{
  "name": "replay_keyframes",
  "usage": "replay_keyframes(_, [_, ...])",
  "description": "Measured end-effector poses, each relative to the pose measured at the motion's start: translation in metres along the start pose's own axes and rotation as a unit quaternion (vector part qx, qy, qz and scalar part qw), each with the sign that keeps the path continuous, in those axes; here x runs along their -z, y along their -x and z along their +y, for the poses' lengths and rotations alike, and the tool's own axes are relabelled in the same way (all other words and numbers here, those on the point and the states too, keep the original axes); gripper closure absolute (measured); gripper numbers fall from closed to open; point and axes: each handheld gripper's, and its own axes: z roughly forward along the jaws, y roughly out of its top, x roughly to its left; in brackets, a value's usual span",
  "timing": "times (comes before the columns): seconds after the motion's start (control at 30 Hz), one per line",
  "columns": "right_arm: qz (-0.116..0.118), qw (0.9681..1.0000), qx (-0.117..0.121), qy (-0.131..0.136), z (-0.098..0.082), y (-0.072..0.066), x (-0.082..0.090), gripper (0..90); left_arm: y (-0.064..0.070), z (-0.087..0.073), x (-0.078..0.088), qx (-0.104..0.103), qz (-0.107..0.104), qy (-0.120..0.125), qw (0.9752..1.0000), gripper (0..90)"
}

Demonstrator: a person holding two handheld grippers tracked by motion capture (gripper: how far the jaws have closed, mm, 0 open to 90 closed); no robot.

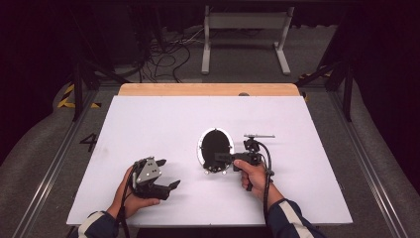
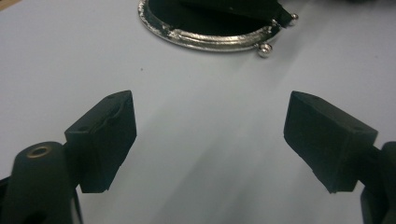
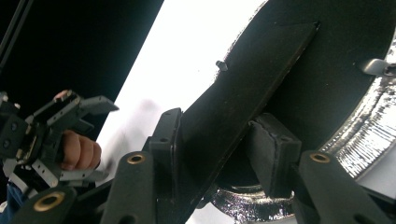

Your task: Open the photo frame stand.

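Right gripper view has the right gripper (image 3: 219, 154) clamped on the black coin purse (image 3: 299, 70) flap, so opening seems underway; the left gripper (image 2: 210, 140), jaws apart and empty, must next approach the silver frame (image 2: 210, 39) ahead.

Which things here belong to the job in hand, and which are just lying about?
In the job:
- purse, black with a silver frame
- right gripper, shut on the purse's flap
- left gripper, open, apart from the purse

Lying about:
- table
- white stand on the floor behind
- floor cables
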Motion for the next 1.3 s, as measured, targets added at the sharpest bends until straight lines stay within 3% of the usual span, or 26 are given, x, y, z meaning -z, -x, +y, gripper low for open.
replay_keyframes(0.1, [0.002, 0.9999, 0.010, -0.001, 0.000, 0.001, 0.000, 60.5, -0.011, 0.005, -0.012, 0.025, -0.011, 0.003, 0.9996, 18.5])
replay_keyframes(0.13, [0.007, 0.9999, 0.013, -0.002, 0.001, 0.003, 0.001, 61.9, -0.020, 0.009, -0.019, 0.048, -0.025, 0.014, 0.9984, 19.4])
replay_keyframes(0.17, [0.009, 0.9999, 0.014, -0.004, 0.001, 0.004, 0.000, 62.0, -0.025, 0.011, -0.022, 0.079, -0.042, 0.024, 0.9957, 20.4])
replay_keyframes(0.2, [0.009, 0.9999, 0.014, -0.004, 0.001, 0.004, 0.000, 62.0, -0.025, 0.011, -0.022, 0.079, -0.042, 0.024, 0.9957, 20.5])
replay_keyframes(0.23, [0.010, 0.9998, 0.016, -0.004, 0.001, 0.004, 0.000, 62.2, -0.029, 0.014, -0.025, 0.101, -0.059, 0.032, 0.9927, 20.5])
replay_keyframes(0.27, [0.012, 0.9997, 0.019, -0.004, 0.001, 0.005, 0.000, 62.4, -0.032, 0.018, -0.028, 0.107, -0.063, 0.034, 0.9917, 20.7])
replay_keyframes(0.37, [0.011, 0.9994, 0.034, -0.007, 0.001, 0.003, 0.000, 62.6, -0.038, 0.027, -0.040, 0.103, -0.060, 0.039, 0.9922, 21.1])
replay_keyframes(0.43, [0.010, 0.9990, 0.044, -0.009, 0.002, 0.001, 0.000, 62.7, -0.041, 0.029, -0.049, 0.100, -0.066, 0.027, 0.9925, 21.3])
replay_keyframes(0.5, [0.008, 0.9982, 0.058, -0.010, 0.002, 0.000, 0.001, 63.0, -0.042, 0.030, -0.062, 0.109, -0.076, 0.011, 0.9910, 20.3])
replay_keyframes(0.57, [0.007, 0.9979, 0.064, -0.011, 0.002, -0.001, 0.001, 63.0, -0.042, 0.031, -0.066, 0.103, -0.078, 0.004, 0.9916, 19.6])
replay_keyframes(0.83, [0.000, 0.9912, 0.132, -0.010, 0.001, -0.008, 0.003, 63.2, -0.044, 0.038, -0.080, 0.098, -0.070, 0.002, 0.9927, 24.6])
replay_keyframes(0.93, [-0.002, 0.9891, 0.147, -0.010, 0.000, -0.010, 0.003, 63.3, -0.052, 0.038, -0.084, 0.117, -0.079, 0.002, 0.9900, 23.3])
replay_keyframes(1.03, [-0.001, 0.9850, 0.172, -0.008, 0.000, -0.012, 0.003, 63.2, -0.059, 0.036, -0.088, 0.146, -0.098, 0.003, 0.9845, 21.8])
replay_keyframes(1.1, [0.000, 0.9818, 0.190, -0.007, 0.000, -0.014, 0.003, 63.2, -0.060, 0.037, -0.089, 0.146, -0.096, 0.009, 0.9845, 21.7])
replay_keyframes(1.17, [-0.002, 0.9798, 0.200, -0.009, 0.000, -0.017, 0.003, 63.2, -0.059, 0.039, -0.092, 0.136, -0.109, 0.012, 0.9845, 23.0])
replay_keyframes(1.3, [-0.002, 0.9778, 0.209, -0.007, -0.001, -0.018, 0.004, 63.3, -0.057, 0.042, -0.096, 0.128, -0.122, 0.005, 0.9841, 22.7])
